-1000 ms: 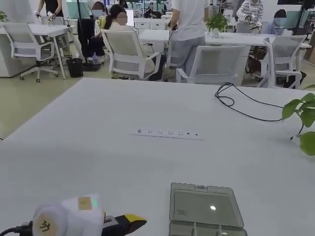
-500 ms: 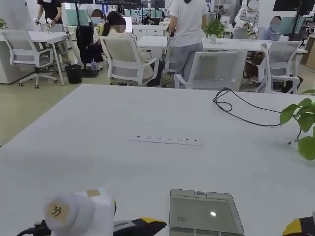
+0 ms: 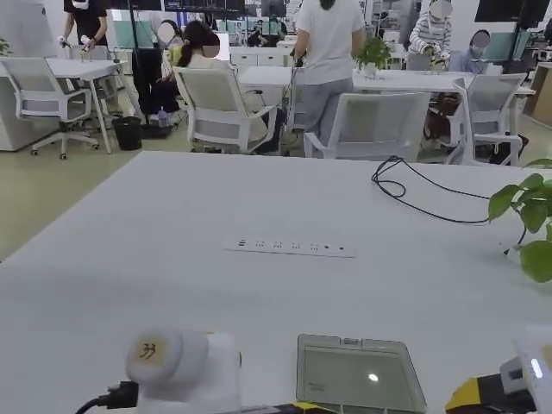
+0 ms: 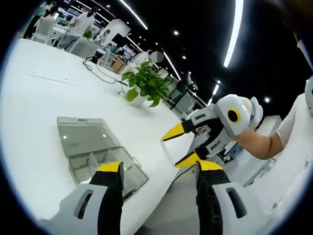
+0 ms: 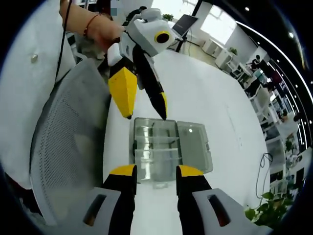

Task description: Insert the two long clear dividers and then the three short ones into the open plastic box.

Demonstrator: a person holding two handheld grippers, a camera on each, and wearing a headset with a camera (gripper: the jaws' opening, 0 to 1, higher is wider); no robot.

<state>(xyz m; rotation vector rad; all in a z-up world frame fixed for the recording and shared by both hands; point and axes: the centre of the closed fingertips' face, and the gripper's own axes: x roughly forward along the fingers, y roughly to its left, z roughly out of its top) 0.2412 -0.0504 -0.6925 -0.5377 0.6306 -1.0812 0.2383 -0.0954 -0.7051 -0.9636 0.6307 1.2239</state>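
Apparently plastic box (image 5: 155,147) lies long-side crosswise, lid (image 3: 358,375) flat, pointing away.

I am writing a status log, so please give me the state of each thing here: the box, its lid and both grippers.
plastic box: open.
lid: lies flat beside the base.
left gripper: open, holds nothing.
right gripper: open, holds nothing.

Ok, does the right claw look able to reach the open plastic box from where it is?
Probably yes. In the right gripper view the open plastic box lies straight ahead of the right claw, whose jaws stand open. The left claw hovers near the box's far edge, not across the path.
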